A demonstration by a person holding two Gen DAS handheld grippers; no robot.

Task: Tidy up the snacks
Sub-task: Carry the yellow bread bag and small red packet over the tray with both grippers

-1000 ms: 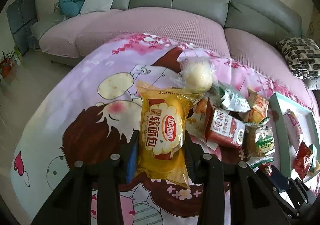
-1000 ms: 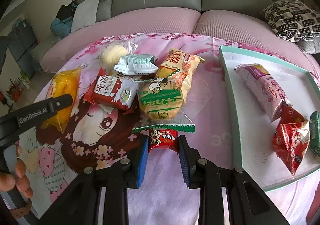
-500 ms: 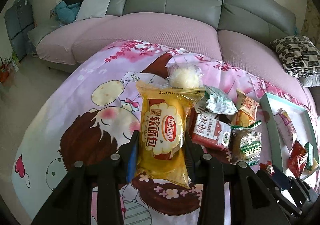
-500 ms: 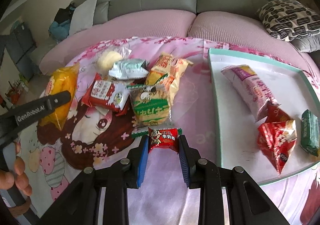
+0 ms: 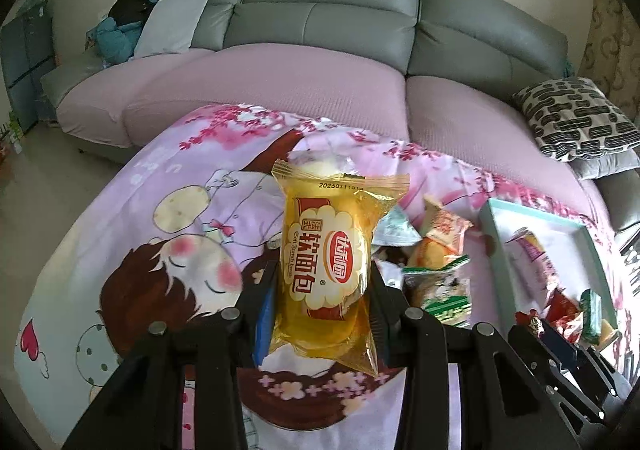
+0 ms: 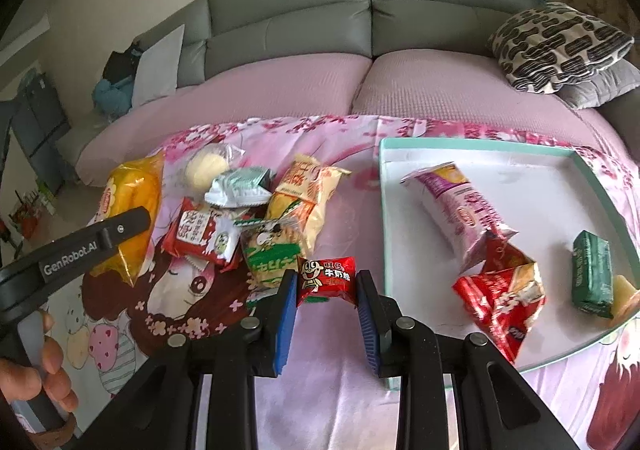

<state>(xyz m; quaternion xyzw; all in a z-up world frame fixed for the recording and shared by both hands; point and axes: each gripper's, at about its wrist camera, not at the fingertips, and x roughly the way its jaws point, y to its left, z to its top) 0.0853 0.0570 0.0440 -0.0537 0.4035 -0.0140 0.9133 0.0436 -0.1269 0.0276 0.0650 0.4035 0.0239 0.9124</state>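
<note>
Our left gripper (image 5: 322, 282) clamps a yellow plastic-wrapped soft bread packet (image 5: 328, 250), lifted over the pink cartoon-print cloth (image 5: 160, 217). Our right gripper (image 6: 326, 286) pinches a small red milk-candy packet (image 6: 326, 278). At two o'clock from it lies the white, teal-rimmed tray (image 6: 472, 145), already holding several snacks.

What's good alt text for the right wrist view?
The right tongs grip a small red candy packet above a pink cartoon-print cloth. A teal-rimmed tray on the right holds four snacks, and a pile of snack packets lies on the left. At far left, the left tongs hold a yellow bread packet; a grey sofa is behind.
</note>
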